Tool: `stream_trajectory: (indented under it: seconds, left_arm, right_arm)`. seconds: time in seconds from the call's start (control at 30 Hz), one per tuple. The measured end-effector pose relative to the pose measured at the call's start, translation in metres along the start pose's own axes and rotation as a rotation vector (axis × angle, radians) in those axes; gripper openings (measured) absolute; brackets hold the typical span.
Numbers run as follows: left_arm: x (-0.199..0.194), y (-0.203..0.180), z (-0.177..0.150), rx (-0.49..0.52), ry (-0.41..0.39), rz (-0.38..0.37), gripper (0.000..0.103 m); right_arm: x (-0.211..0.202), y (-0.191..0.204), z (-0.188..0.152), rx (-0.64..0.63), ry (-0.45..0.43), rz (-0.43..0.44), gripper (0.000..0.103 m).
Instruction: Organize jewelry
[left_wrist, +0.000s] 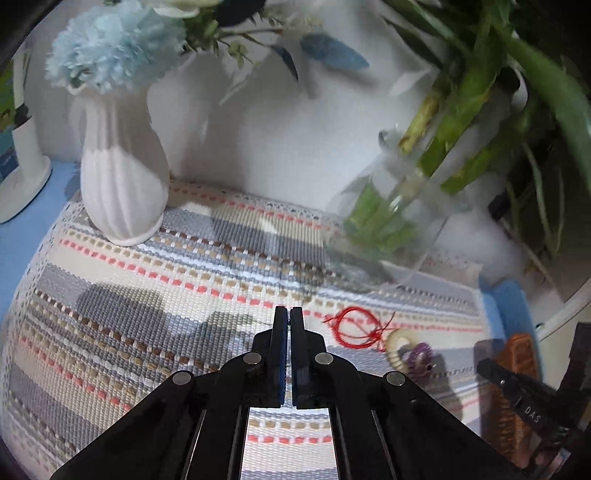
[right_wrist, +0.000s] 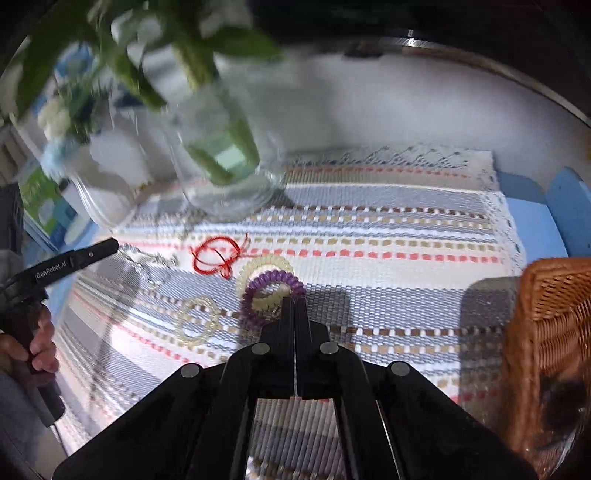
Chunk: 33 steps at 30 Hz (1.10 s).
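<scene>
Both sets of jaws are closed flat with nothing between them: left gripper (left_wrist: 287, 308) over bare mat, right gripper (right_wrist: 294, 299) with its tips at the near edge of the purple spiral band (right_wrist: 271, 291). My call on handling: the purple band and the cream spiral band (right_wrist: 264, 267) under it are light, springy plastic coils that will stretch and roll, so I should pinch across one side of the loop. The red cord bracelet (right_wrist: 216, 254), just behind them toward the glass vase (right_wrist: 221, 162), is limp string; take it at the knot. The clear beaded bracelet (right_wrist: 195, 321) to their left looks slick and faint. The woven striped mat (right_wrist: 406, 229) is coarse and may snag cord. The wicker basket (right_wrist: 550, 332) sits right of the bands, likely the drop spot. The glass vase and the white ribbed vase (left_wrist: 118, 177) are close and tippable.
</scene>
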<state>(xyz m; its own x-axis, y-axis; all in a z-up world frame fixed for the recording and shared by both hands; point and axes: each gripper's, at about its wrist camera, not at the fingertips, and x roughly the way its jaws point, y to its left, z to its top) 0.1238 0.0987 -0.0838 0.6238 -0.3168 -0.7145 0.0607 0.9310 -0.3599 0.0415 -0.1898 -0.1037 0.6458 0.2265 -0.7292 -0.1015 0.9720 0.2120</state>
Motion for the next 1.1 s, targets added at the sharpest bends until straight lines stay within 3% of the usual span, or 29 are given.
stream_trajectory:
  seconds: [0.13, 0.33, 0.4, 0.47, 0.53, 0.63, 0.8, 0.83, 0.87, 1.1]
  left_arm:
    - [-0.028, 0.001, 0.0, -0.05, -0.022, -0.035, 0.001]
    - [-0.06, -0.009, -0.005, -0.037, -0.042, -0.06, 0.001]
    - [-0.07, -0.009, -0.008, -0.04, -0.044, -0.074, 0.001]
    - [-0.075, -0.009, -0.012, -0.043, -0.04, -0.082, 0.001]
    - [-0.077, -0.011, -0.016, -0.035, -0.031, -0.078, 0.001]
    - [-0.076, -0.009, -0.021, -0.048, -0.011, -0.088, 0.001]
    - [-0.075, -0.007, -0.022, -0.075, 0.0, -0.095, 0.001]
    - [-0.076, -0.007, -0.022, -0.078, 0.0, -0.097, 0.001]
    - [-0.077, -0.007, -0.022, -0.079, -0.001, -0.097, 0.001]
    - [-0.08, -0.009, -0.021, -0.081, -0.005, -0.103, 0.001]
  right_arm:
    - [-0.016, 0.0, 0.002, -0.003, -0.029, 0.001, 0.0]
    - [-0.007, -0.006, -0.003, 0.025, 0.021, 0.054, 0.003]
    - [0.004, -0.008, -0.005, 0.033, 0.045, 0.052, 0.008]
    - [0.019, -0.01, -0.005, 0.026, 0.067, 0.025, 0.031]
    - [0.038, -0.013, -0.004, 0.029, 0.109, 0.01, 0.04]
    - [0.056, -0.016, -0.001, 0.062, 0.138, 0.052, 0.04]
    - [0.07, -0.001, 0.005, -0.006, 0.124, 0.028, 0.041]
    - [0.071, 0.003, 0.005, -0.032, 0.125, 0.012, 0.034]
    - [0.071, 0.006, 0.005, -0.051, 0.13, 0.021, 0.015]
    - [0.051, 0.008, 0.004, -0.017, 0.103, 0.085, 0.016]
